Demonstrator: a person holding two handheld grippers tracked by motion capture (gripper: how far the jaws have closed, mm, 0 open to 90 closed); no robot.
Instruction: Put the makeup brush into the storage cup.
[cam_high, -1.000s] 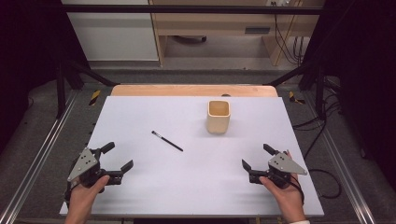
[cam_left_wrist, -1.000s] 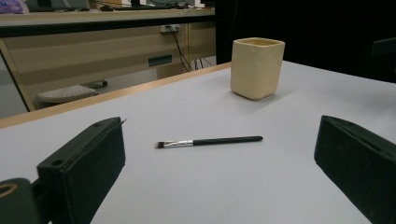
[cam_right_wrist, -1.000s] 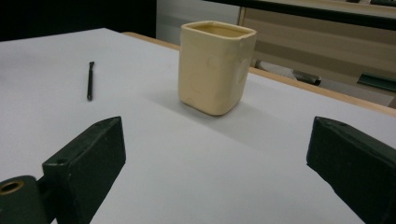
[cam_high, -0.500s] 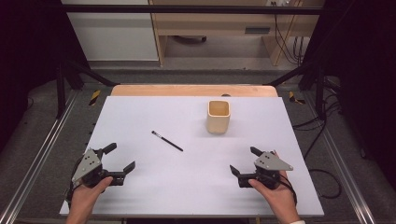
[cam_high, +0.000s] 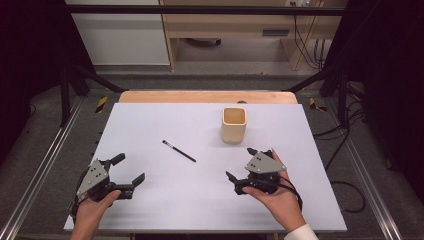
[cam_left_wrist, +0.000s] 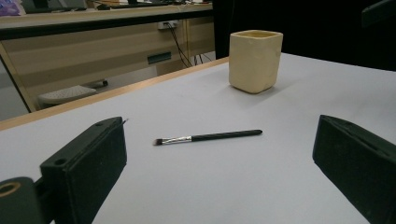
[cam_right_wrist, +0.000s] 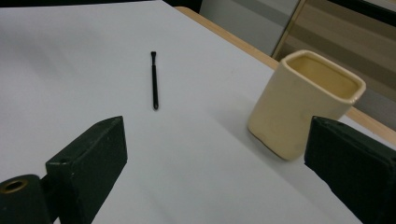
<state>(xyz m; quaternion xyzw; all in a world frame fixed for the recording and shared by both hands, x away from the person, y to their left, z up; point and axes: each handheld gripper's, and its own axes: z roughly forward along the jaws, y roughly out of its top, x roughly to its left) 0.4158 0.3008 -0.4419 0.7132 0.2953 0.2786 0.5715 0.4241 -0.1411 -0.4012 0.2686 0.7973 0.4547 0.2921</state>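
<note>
Left gripper (cam_high: 129, 168): held in the person's left hand (cam_high: 92, 212) at the near-left corner of the table, jaws spread wide, nothing between them. It's sitting low over the white surface.

Right gripper (cam_high: 241, 163): in the right hand (cam_high: 276, 200), near-right of the middle, jaws also wide apart and empty. The grey three-cornered plate on top is easy to spot from the high view.

Makeup brush (cam_high: 179, 151): small black-handled brush with a silver ferrule, lying flat on the table roughly between the two grippers and a bit farther back. Apart from both, nothing touching it. Its bristle end points toward the far left. In the left gripper view (cam_left_wrist: 208, 136) it lies crosswise in front of the jaws; in the right gripper view (cam_right_wrist: 153, 80) it lies lengthwise, off toward the left jaw.

Cup (cam_high: 234, 125): cream-coloured, squarish ceramic holder, standing upright on the far-right part of the table, just beyond the right gripper. Looks empty from above. Well apart from the brush.

Table (cam_high: 200, 200): white top with a wooden strip along the far edge.
</note>
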